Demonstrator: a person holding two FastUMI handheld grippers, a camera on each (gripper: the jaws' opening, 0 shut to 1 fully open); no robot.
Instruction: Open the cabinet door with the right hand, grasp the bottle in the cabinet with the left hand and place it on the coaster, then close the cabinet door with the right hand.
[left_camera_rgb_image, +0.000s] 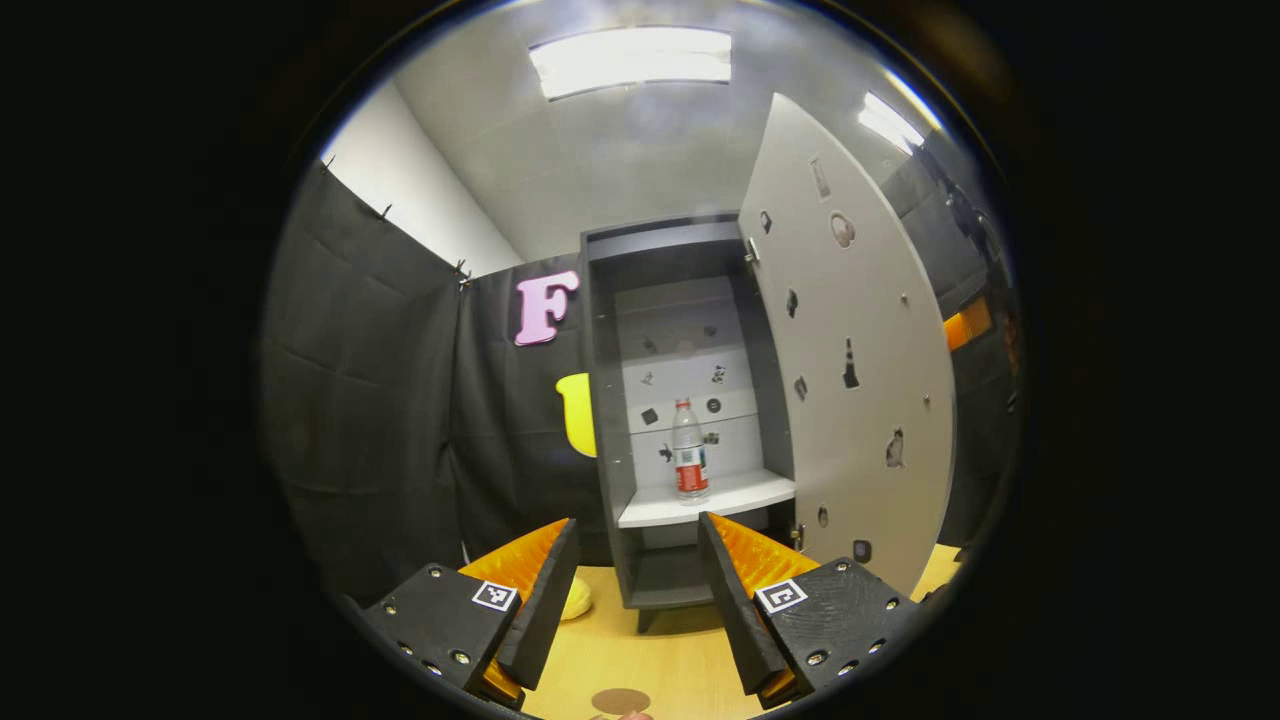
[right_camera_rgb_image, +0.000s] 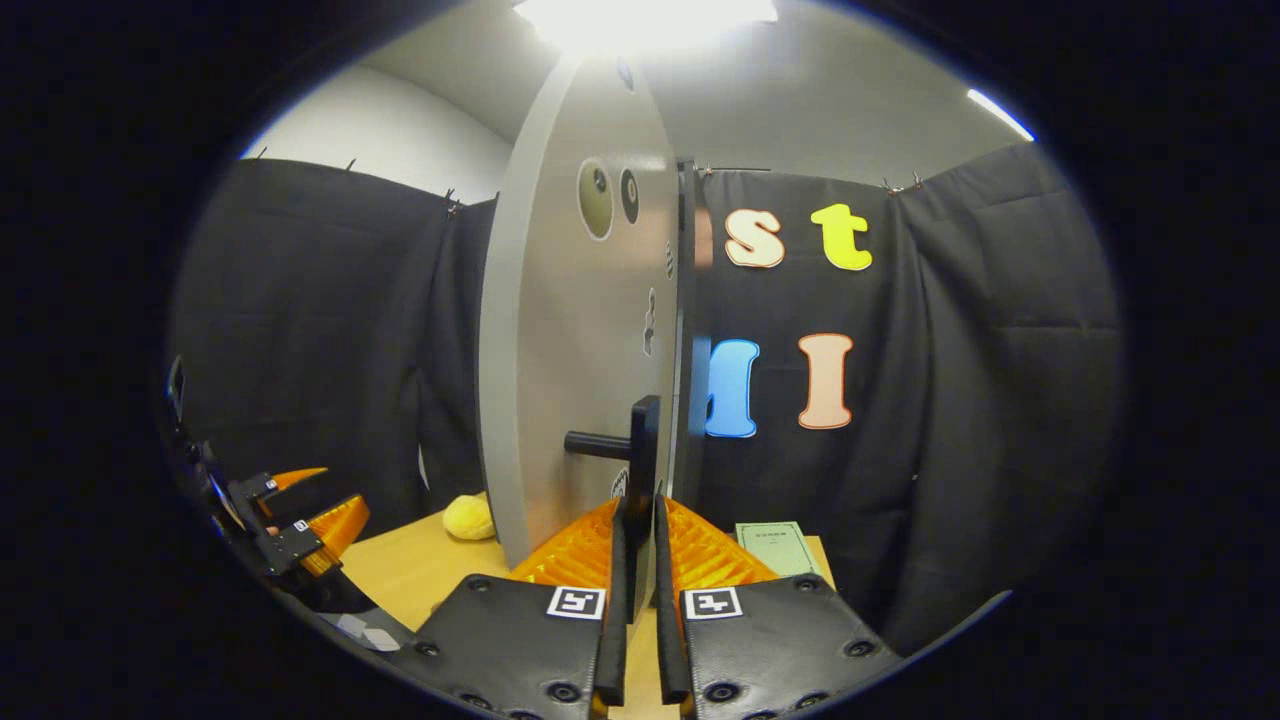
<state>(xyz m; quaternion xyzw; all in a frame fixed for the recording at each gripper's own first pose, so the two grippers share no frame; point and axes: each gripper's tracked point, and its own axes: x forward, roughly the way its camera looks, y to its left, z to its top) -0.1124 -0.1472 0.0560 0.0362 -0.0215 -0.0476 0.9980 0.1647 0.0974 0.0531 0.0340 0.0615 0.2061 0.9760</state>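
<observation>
In the left gripper view, the left gripper (left_camera_rgb_image: 638, 560) gaped wide toward the open cabinet (left_camera_rgb_image: 600, 420), where the water bottle (left_camera_rgb_image: 689, 452) stood on its white shelf (left_camera_rgb_image: 740, 495); a coaster (left_camera_rgb_image: 620, 700) lay below. In the right gripper view, the right gripper (right_camera_rgb_image: 636, 540) pinched the door handle (right_camera_rgb_image: 643, 470), seemingly gripping it.

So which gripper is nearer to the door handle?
Right. The right gripper is closed on the handle of the open door; the left gripper is open, facing the bottle, away from it.

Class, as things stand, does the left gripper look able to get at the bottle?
Probably yes: the door is swung open, the bottle stands alone on the shelf, and the left gripper faces it with fingers apart.
</observation>
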